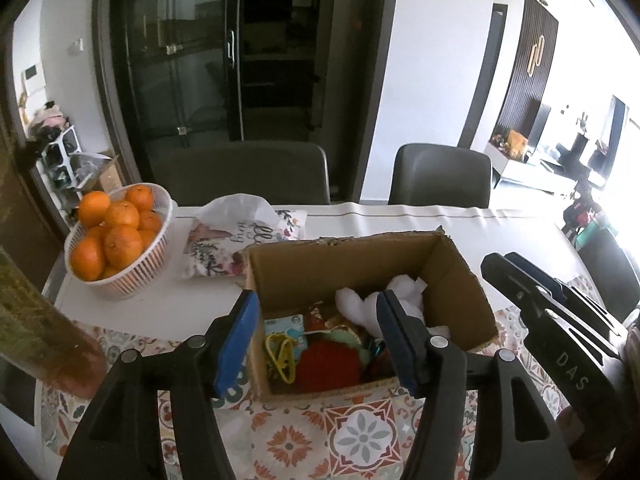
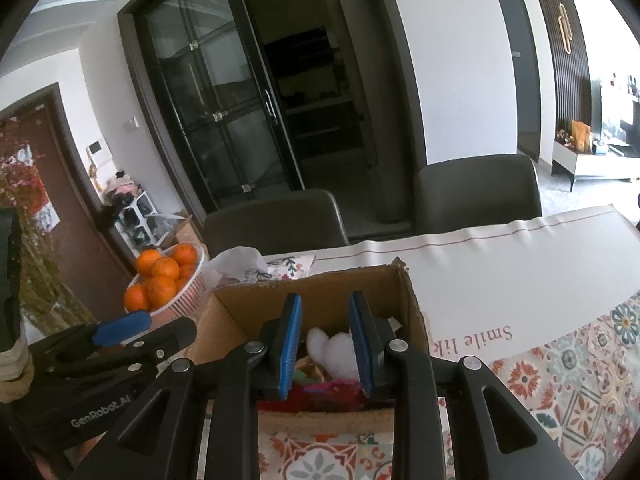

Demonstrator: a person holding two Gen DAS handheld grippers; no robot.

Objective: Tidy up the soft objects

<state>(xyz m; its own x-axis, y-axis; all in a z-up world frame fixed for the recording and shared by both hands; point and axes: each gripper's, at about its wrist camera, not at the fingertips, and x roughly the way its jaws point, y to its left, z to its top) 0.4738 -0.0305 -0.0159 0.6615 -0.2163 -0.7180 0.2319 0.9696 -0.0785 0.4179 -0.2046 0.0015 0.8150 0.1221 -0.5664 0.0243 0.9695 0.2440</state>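
Just beyond both grippers sits the open brown cardboard box (image 1: 360, 264) of soft toys; left fingers (image 1: 236, 340) spread empty, right fingers (image 2: 290, 344) nearly together, holding nothing.

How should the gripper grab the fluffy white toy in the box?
Probably from above, through the open top of the cardboard box, since its walls block the sides. Pinch the rounded lobe of the white plush toy that sticks up over the red knitted piece; it looks soft and narrow enough for the left gripper, whose jaws stand open with nothing between them.
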